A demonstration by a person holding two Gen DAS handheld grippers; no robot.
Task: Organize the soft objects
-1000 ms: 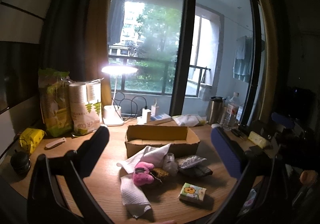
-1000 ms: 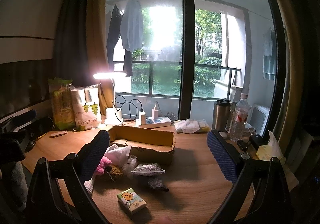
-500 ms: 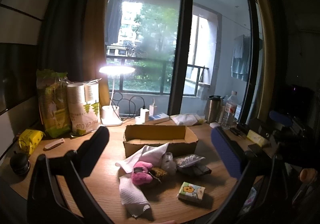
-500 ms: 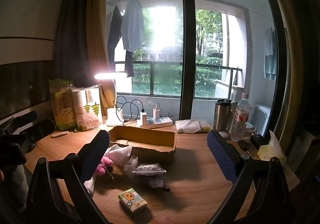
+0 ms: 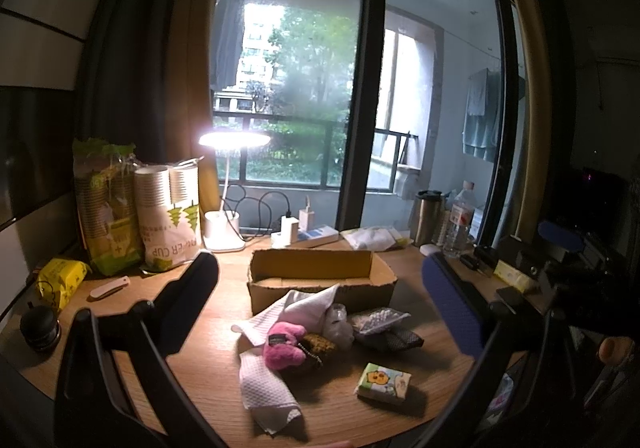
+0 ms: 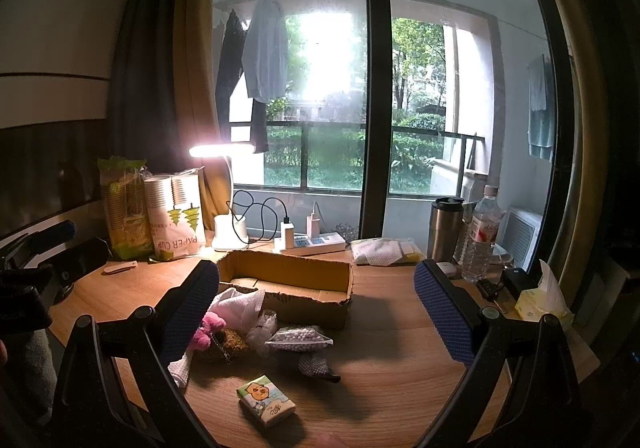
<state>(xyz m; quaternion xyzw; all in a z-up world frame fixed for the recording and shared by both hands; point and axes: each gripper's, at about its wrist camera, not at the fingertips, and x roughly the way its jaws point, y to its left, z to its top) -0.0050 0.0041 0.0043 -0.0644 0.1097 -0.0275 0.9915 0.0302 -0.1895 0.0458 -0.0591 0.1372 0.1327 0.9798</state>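
Observation:
An open cardboard box lies on the round wooden table. In front of it is a heap of soft things: a white cloth, a pink plush toy, a brown plush, a clear bag of white beads and a small tissue pack. My left gripper hovers open above the heap, holding nothing. The right gripper is open too, above the beads bag, and empty.
Along the back of the table stand a lit desk lamp, paper cup packs, a power strip, a folded cloth, a steel tumbler and a water bottle. A yellow packet lies far left.
Both views have risen and tilted down slightly, so the table items sit a little lower and nearer. Nothing on the table has moved and both grippers stay open.

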